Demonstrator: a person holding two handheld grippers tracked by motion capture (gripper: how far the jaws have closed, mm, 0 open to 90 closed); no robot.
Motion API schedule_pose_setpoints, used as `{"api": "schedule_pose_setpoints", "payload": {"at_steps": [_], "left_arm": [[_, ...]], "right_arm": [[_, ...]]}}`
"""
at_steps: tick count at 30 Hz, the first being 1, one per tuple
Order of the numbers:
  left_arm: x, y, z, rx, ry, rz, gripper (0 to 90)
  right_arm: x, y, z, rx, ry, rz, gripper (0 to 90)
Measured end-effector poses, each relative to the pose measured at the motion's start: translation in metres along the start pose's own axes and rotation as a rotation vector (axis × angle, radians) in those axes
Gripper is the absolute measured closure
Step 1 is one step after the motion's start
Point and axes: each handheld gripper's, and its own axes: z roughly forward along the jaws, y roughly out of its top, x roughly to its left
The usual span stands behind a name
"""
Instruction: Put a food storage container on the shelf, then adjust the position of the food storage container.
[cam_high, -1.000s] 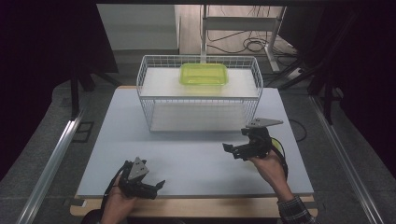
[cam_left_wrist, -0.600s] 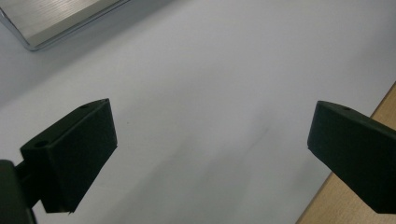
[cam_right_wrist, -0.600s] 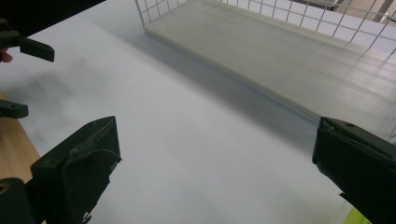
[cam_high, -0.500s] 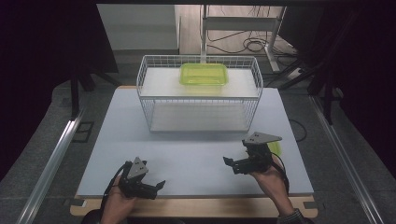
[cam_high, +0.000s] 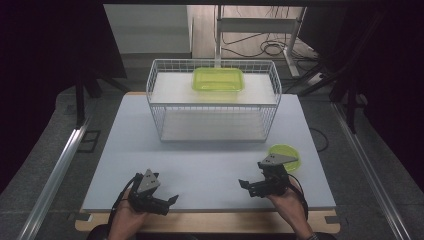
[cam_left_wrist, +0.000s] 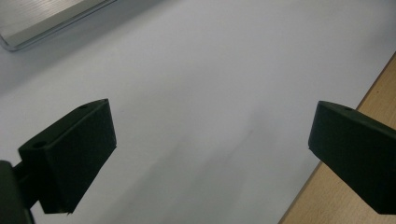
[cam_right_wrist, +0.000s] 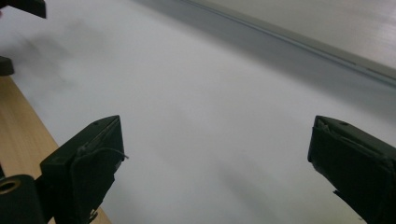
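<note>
At the front-left corner of the counter (cam_high: 210, 170), the left gripper (cam_high: 170, 201) rests low in the person's left hand (cam_high: 125, 220), its grey three-cornered plate on top. Its fingers (cam_left_wrist: 77, 154) are spread wide with nothing between them; in the left gripper view they frame bare white counter, with the wooden front edge (cam_left_wrist: 355, 79) showing at the right of that view.

Toward the back edge, about midway across, stands a white wire basket (cam_high: 155, 107). A lime-green tray (cam_high: 218, 80) lies on its upper level, well apart from both grippers.

Near the front edge on the right side, the right gripper (cam_high: 246, 186) is held in the person's right hand (cam_high: 287, 205) and points leftward across the counter. Its fingers (cam_right_wrist: 86, 172) are also spread wide and hold nothing; the right gripper view shows empty white surface between them and wood at the lower left.

Just behind the right gripper, close to the right edge of the counter, a small round lime-green dish (cam_high: 289, 151) lies flat on the surface. The gripper's grey plate overlaps its near rim in the high view, and I cannot tell whether they touch.
</note>
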Motion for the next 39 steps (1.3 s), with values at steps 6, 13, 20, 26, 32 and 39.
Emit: {"api": "schedule_pose_setpoints", "payload": {"at_steps": [6,13,20,26,32,39], "left_arm": [[0.000,0.000,0.001,0.007,0.005,0.012,0.5],[-0.001,0.000,0.002,0.013,0.008,0.021,0.5],[-0.001,0.000,0.003,0.026,0.009,0.028,0.5],[-0.002,0.000,0.003,0.029,0.011,0.030,0.5],[-0.001,-0.001,0.004,0.034,0.014,0.032,0.5],[-0.001,-0.001,0.005,0.041,0.020,0.033,0.5]], "right_arm": [[-0.002,0.000,0.001,0.015,-0.031,0.014,2.5],[-0.024,0.001,-0.011,-0.006,-0.104,0.111,22.7],[-0.048,-0.001,-0.028,-0.045,-0.126,0.138,55.9],[-0.082,-0.006,-0.042,-0.050,-0.188,0.189,82.7],[-0.105,-0.010,-0.051,-0.060,-0.246,0.233,88.9],[-0.130,-0.016,-0.059,-0.076,-0.317,0.282,89.0]]}}
